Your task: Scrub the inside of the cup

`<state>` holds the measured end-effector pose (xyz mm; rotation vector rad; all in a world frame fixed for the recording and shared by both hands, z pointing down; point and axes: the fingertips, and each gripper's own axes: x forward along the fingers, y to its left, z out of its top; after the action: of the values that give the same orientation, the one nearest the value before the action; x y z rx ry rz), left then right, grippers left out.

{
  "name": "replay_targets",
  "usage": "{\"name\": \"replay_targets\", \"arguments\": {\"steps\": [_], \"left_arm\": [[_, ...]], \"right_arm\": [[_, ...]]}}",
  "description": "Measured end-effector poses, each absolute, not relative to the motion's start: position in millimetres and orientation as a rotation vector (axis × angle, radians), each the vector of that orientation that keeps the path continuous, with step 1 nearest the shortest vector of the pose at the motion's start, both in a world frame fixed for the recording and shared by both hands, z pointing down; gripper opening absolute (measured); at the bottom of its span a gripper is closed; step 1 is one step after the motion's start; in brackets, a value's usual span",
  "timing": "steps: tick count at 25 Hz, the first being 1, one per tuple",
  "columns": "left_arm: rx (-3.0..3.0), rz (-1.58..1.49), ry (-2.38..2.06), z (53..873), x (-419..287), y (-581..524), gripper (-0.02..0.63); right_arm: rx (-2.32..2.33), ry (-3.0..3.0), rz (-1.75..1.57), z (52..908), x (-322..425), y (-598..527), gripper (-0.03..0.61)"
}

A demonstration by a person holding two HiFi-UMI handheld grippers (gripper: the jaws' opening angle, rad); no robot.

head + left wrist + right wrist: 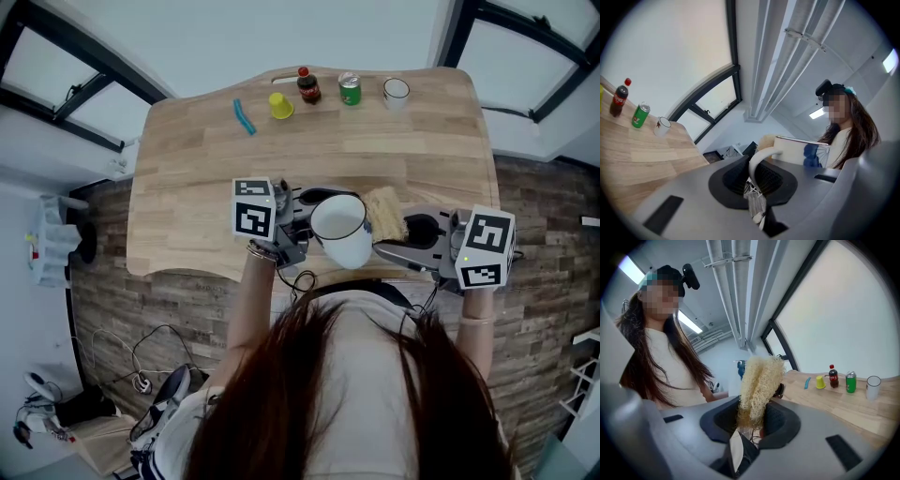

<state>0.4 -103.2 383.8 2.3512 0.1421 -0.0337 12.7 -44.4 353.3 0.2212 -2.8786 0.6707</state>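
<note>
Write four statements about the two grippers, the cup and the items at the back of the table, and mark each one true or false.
1. The left gripper is shut on the handle of the white cup. True.
2. The right gripper is empty. False: the right gripper is shut on a pale fibrous scrubber.
3. The scrubber is inside the white cup. False: in the head view it is beside the cup, outside its rim.
4. A green can stands between a cola bottle and a second white cup. True.
</note>
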Motion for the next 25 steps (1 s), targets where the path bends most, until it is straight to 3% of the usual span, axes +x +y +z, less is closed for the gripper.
{"name": "replay_targets", "arguments": {"steps": [25], "left_arm": [[2.34, 0.025, 0.004, 398, 2, -127, 0.024]], "right_arm": [[0.493, -2.805, 0.606, 368, 25, -68, 0.112]]}}
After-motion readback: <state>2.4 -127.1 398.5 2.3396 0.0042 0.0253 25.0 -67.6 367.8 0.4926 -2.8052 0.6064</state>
